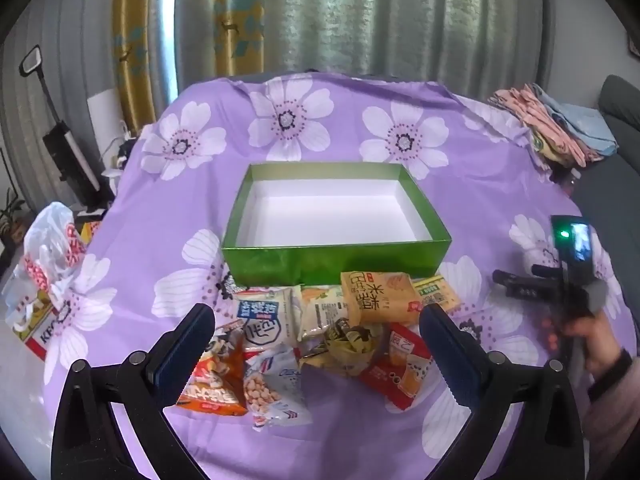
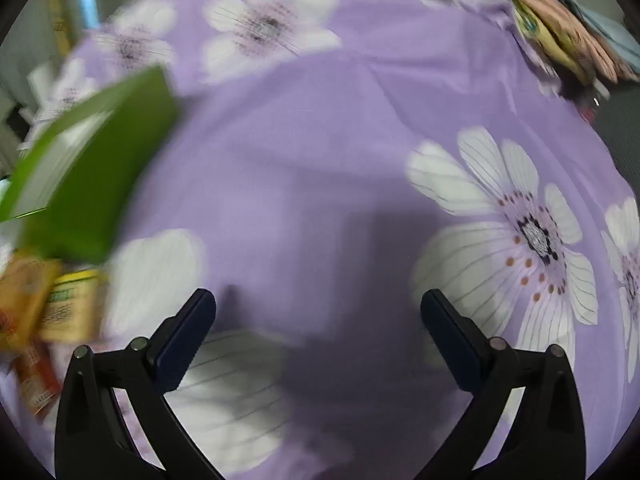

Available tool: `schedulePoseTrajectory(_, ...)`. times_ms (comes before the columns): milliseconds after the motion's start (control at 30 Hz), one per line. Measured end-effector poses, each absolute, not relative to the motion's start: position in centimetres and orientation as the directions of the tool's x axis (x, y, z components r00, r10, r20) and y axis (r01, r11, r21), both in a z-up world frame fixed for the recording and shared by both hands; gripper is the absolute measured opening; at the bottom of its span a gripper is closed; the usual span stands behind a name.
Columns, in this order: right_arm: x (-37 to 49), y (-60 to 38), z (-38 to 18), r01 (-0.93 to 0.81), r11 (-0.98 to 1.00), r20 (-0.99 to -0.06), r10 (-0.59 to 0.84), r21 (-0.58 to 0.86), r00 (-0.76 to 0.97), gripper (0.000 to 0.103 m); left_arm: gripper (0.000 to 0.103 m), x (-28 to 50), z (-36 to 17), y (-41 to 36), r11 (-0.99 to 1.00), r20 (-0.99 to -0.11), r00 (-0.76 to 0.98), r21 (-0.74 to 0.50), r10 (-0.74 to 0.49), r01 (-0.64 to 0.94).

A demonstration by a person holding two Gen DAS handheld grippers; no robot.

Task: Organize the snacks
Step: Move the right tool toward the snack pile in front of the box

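Snack packets [image 1: 320, 336] lie just before the box [image 1: 336, 256] on the cloth [image 1: 160, 200].

Black claw [image 1: 316, 330] arms with silver rivets, dark blue pads [image 1: 188, 340], pale pink sleeve [image 1: 616, 420]

I see a purple cloth [image 1: 472, 216] printed with white flowers spread over the desk — a pile of folded fabrics [image 1: 560, 128] sits at its far right corner. Beyond hang grey-green curtains [image 1: 380, 20], and a crumpled plastic bag [image 1: 52, 248] lies at the left edge — a stick vacuum [image 1: 64, 136] stands behind it.
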State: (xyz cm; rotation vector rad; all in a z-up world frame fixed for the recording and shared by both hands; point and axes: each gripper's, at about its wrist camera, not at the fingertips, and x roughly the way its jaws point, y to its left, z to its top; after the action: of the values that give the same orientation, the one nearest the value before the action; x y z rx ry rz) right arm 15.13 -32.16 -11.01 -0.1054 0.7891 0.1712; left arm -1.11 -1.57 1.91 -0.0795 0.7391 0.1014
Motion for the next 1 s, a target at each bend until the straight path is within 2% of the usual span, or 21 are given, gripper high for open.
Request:
schedulePoseTrajectory(367,3.9,-26.0,-3.7,-0.415,0.91,-0.605,0.338,0.015,0.721,0.103,0.102,-3.3,3.5,-1.2,0.988,-0.637,0.764,-0.025,0.1,-0.151)
schedulePoseTrajectory(733,-1.6,-22.5,-1.3,-0.548,0.836,-0.566,0.456,0.007,0.687,0.103,0.102,-5.3,4.1,-1.0,0.986,-0.612,0.783,-0.025,0.113,-0.162)
schedulePoseTrajectory(1000,-3.6,-20.5,0.0,-0.576,0.816,-0.547,0.467,-0.035,0.695,0.103,0.102,-6.1,4.5,-0.8,0.986,-0.597,0.794,-0.035,0.11,-0.163)
